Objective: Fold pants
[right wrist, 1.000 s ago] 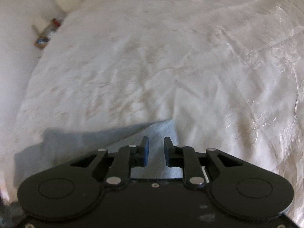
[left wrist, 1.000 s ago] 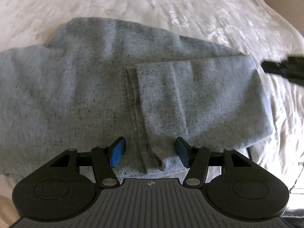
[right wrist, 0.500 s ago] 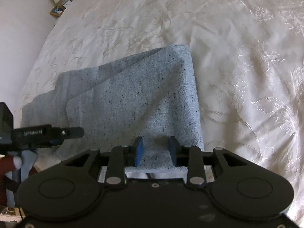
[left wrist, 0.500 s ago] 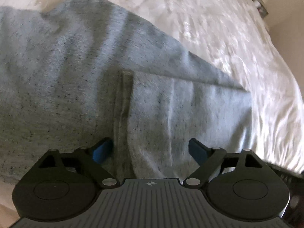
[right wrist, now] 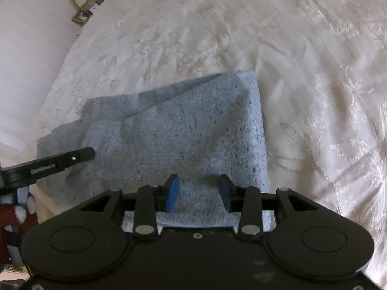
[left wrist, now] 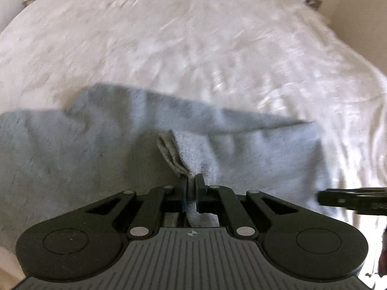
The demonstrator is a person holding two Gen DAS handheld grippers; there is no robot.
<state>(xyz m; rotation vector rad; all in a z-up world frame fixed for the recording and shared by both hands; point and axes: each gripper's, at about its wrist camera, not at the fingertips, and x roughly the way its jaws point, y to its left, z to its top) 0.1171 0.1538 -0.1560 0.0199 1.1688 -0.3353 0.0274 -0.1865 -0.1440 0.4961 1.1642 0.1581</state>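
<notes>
Everything sits on a bed (right wrist: 302, 77) with a cream bedspread, shiny with a woven floral pattern and lightly wrinkled. The room around it is pale: a white wall runs along the left of the right wrist view, with a small clutter of boxes or books (right wrist: 90, 6) at the bed's far corner. The left wrist view is blurry but catches some bits and bobs at both top corners, too smeared to name.

The grey pants (right wrist: 183, 135) lie partly folded near the bed's front edge, one layer doubled over another.

The left gripper (left wrist: 192, 183) has its fingers pinched tight on the hemmed edge of the pants, and the cloth bunches up right at the tips. The right gripper (right wrist: 197, 192) hangs over the fold at the right end of the pants, fingers partway apart and opening, cloth below them but nothing pinched.

Only the left view shows that gathered hem (left wrist: 173, 153). Only the right view shows the crisp speckled knit, the wall, and a bit of red and white sleeve (right wrist: 17, 213) at the lower left. Each camera catches the other gripper poking in from the side.
</notes>
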